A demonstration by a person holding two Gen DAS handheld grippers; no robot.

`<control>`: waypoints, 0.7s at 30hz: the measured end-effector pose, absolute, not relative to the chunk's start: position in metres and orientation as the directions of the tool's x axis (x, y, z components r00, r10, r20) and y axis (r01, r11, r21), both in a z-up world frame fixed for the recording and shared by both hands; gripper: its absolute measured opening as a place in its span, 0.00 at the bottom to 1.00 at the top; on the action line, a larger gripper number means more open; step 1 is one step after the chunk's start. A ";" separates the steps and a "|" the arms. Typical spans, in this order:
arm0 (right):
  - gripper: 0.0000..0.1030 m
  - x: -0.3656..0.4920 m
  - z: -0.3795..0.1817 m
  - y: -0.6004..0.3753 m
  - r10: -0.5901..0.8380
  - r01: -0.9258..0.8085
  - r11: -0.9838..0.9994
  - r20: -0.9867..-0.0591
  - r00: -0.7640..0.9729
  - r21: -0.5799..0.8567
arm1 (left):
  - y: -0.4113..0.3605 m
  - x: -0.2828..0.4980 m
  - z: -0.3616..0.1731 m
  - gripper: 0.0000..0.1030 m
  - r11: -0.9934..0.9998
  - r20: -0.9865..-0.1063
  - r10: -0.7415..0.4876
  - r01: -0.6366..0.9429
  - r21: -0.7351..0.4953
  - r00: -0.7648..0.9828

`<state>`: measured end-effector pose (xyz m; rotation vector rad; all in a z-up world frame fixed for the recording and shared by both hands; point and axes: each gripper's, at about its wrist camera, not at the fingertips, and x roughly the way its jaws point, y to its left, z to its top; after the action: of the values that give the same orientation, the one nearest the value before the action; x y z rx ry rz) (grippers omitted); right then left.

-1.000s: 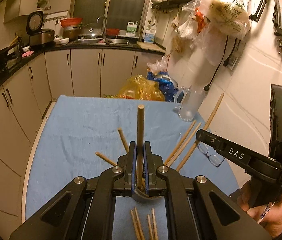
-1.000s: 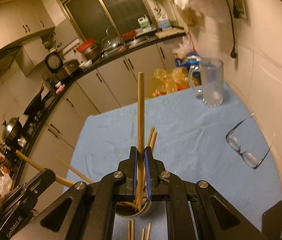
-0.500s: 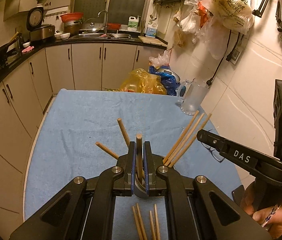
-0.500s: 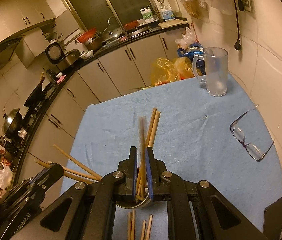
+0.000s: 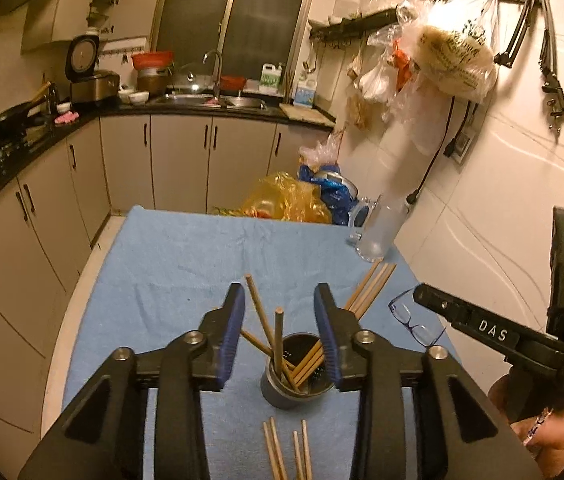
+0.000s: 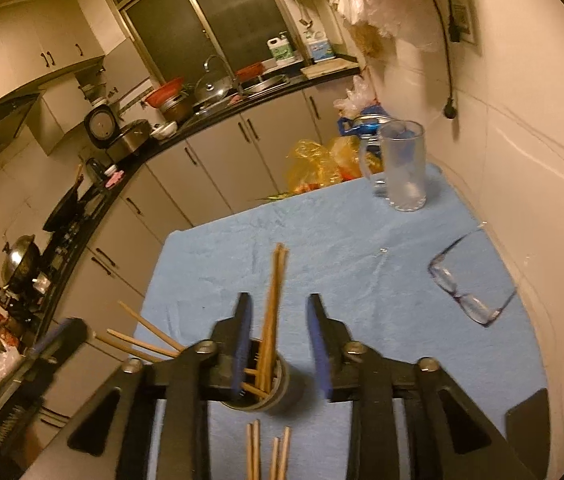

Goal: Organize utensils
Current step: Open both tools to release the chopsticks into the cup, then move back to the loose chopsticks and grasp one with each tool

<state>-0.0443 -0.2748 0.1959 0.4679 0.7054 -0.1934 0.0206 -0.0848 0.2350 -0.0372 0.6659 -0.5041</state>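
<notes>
A small dark metal cup (image 5: pixel 282 396) stands on the blue cloth (image 5: pixel 186 248) and holds several wooden chopsticks (image 5: pixel 279 336) leaning apart. My left gripper (image 5: pixel 280 300) hovers just over it, jaws opening; one upright chopstick stands between the blue pads, touching neither. In the right wrist view my right gripper (image 6: pixel 278 312) hangs above the same cup (image 6: pixel 282 398), its jaws also opening, with a pair of chopsticks (image 6: pixel 272 304) free near the left pad. Several loose chopsticks (image 5: pixel 286 452) lie on the cloth in front of the cup.
A pair of glasses (image 5: pixel 414 320) lies to the right of the cup by the wall. A glass mug (image 5: pixel 378 232) stands at the far right corner. Plastic bags (image 5: pixel 286 200) sit past the table's far edge. Kitchen cabinets run along the left.
Both grippers lowered the chopsticks they held into the cup, then spread their jaws and drew back a little upward. The chopsticks now stand loose in the cup.
</notes>
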 end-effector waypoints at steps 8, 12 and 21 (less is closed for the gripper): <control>0.43 -0.075 0.152 -0.276 0.016 0.368 0.862 -0.745 0.667 0.348 | -0.057 -0.010 0.212 0.38 0.892 -0.608 -0.427 0.423 -0.160 0.669; 0.43 -0.090 0.115 -0.266 0.071 0.381 0.847 -0.790 0.609 0.370 | -0.047 -0.020 0.164 0.38 0.900 -0.706 -0.395 0.403 -0.168 0.588; 0.32 -0.106 0.044 -0.233 0.206 0.414 0.815 -0.871 0.446 0.405 | -0.033 -0.034 0.051 0.38 0.928 -0.926 -0.260 0.336 -0.161 0.274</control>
<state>-0.1063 -0.2334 0.0444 0.6370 1.1212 -0.1403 -0.0338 -0.0326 0.0508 0.0711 1.2294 -0.4014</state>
